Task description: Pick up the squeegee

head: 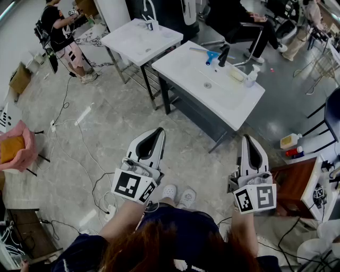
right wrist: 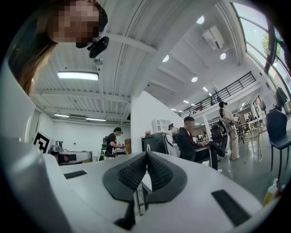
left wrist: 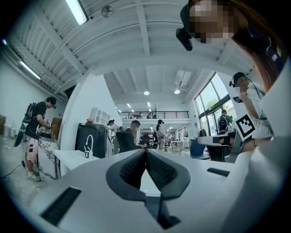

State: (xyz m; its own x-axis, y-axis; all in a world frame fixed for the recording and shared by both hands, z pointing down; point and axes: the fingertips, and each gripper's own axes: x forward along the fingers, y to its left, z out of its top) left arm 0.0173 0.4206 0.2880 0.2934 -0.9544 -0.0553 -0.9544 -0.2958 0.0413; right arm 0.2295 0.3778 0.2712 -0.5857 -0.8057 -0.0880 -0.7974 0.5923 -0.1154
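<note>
We log a large open lab or workshop hall. A white sink counter [head: 180,66] and a second counter [head: 135,45] stand free on metal frames on a grey polished floor [head: 133,127], with cables [head: 64,103] trailing across it. Overhead we see a ribbed ceiling, strip lights [left wrist: 77,11], a railed mezzanine [left wrist: 153,113] and tall windows [left wrist: 209,102]. A standing person [head: 61,32] works at a cluttered station.

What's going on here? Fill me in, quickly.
A person stands holding a two-jaw gripper in each hand. The left gripper and the right gripper are both shut and empty, held level, short of the white sink counter. The blue-handled squeegee lies untouched on that counter beside the black faucet. Nothing has been picked up yet.
</note>
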